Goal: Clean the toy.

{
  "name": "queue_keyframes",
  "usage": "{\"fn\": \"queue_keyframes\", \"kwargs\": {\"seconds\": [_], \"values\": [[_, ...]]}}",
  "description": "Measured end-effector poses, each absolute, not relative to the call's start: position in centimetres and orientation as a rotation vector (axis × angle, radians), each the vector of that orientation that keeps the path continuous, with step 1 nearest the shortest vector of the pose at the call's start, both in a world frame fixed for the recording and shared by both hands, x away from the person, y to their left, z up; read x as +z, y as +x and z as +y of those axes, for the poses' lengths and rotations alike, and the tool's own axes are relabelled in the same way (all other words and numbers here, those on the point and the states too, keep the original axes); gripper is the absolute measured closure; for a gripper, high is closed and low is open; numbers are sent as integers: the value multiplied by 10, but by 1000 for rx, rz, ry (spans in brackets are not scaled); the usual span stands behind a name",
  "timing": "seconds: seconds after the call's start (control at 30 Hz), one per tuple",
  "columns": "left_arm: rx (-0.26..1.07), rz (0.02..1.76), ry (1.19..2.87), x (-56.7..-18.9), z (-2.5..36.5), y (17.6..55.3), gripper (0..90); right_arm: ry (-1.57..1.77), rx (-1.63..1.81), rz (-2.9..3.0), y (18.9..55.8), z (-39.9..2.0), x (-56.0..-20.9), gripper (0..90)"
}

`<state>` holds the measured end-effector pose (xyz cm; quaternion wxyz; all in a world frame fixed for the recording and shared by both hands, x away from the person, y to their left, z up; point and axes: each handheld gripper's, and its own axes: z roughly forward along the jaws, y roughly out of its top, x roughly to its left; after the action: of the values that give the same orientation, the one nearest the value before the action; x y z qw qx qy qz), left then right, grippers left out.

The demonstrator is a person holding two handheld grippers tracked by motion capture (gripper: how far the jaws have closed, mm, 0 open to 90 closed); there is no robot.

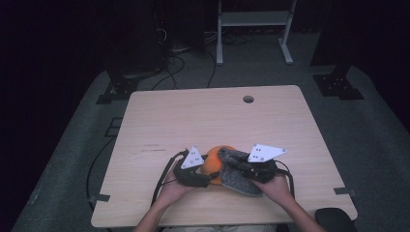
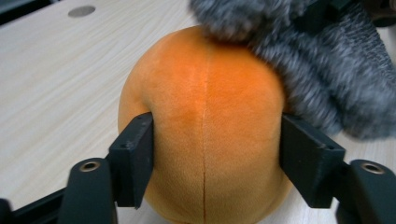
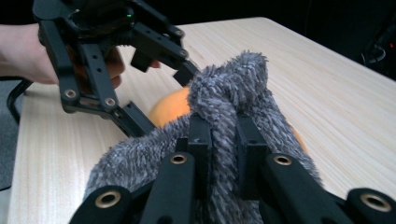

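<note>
Dark room, grey carpet, cables and a white stand at 12 o'clock behind a light wood table [image 1: 212, 116] with a cable hole [image 1: 248, 99] toward its far edge. The work sits near the table's 6 o'clock edge: an orange plush [image 1: 214, 162] lying on the wood, with a grey fuzzy cover [image 1: 238, 178] draped against its 3 o'clock side and over part of its top. Left gripper [image 2: 215, 154] comes at the plush from 9 o'clock, jaws straddling it and pressing into both flanks, so it is grasping the plush. Right gripper [image 3: 224, 135] is clenched on a pinched-up fold of the cover. Looks like the cover is being worked over or off the plush. Risks: the plush is soft and round, so it could squirm out of the left jaws if the right hand tugs hard; the right pinch takes just a small tuft, which may slide free of the fuzzy pile; a sideways pull could drag both toward the near edge; the two grippers are close together and could knock.
</note>
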<state>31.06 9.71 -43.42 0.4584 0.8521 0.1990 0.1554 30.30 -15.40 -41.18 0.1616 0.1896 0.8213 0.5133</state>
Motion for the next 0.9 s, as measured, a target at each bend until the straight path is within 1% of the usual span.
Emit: {"fn": "queue_keyframes", "kwargs": {"seconds": [0.1,0.17,0.27,0.3,0.33,0.37,0.4,0.43,0.53,0.6,0.63,0.7,0.77,0.8,0.83,0.9], "values": [[372,484,2090,-433,100,311,328,575,1460,2351,307,-156,-413,787],[363,508,2066,-433,101,313,269,611,1451,2344,311,-162,-413,787],[283,603,2049,-436,101,321,128,659,1446,2336,315,-169,-415,787],[255,622,2052,-438,101,324,109,664,1456,2333,315,-169,-415,787],[253,619,2050,-440,101,323,131,656,1455,2332,314,-167,-414,787],[296,580,2059,-439,100,320,231,636,1461,2329,312,-164,-413,787],[354,533,2080,-437,98,316,278,614,1482,2330,309,-161,-412,786],[379,508,2088,-435,96,314,316,579,1496,2333,306,-156,-411,784],[418,468,2085,-430,95,308,354,555,1470,2324,304,-154,-409,783],[397,473,2061,-429,97,310,347,606,1475,2326,309,-163,-410,786],[389,479,2058,-430,97,310,319,627,1466,2324,311,-166,-410,786],[331,523,2037,-431,97,315,198,642,1447,2324,312,-168,-411,786],[305,572,2061,-434,97,319,102,653,1445,2323,313,-170,-412,787],[254,597,2075,-437,97,323,91,654,1444,2322,314,-170,-412,786],[252,604,2073,-439,98,323,109,649,1443,2321,313,-169,-412,787],[304,571,2075,-438,98,319,224,630,1447,2317,311,-166,-411,786]]}}
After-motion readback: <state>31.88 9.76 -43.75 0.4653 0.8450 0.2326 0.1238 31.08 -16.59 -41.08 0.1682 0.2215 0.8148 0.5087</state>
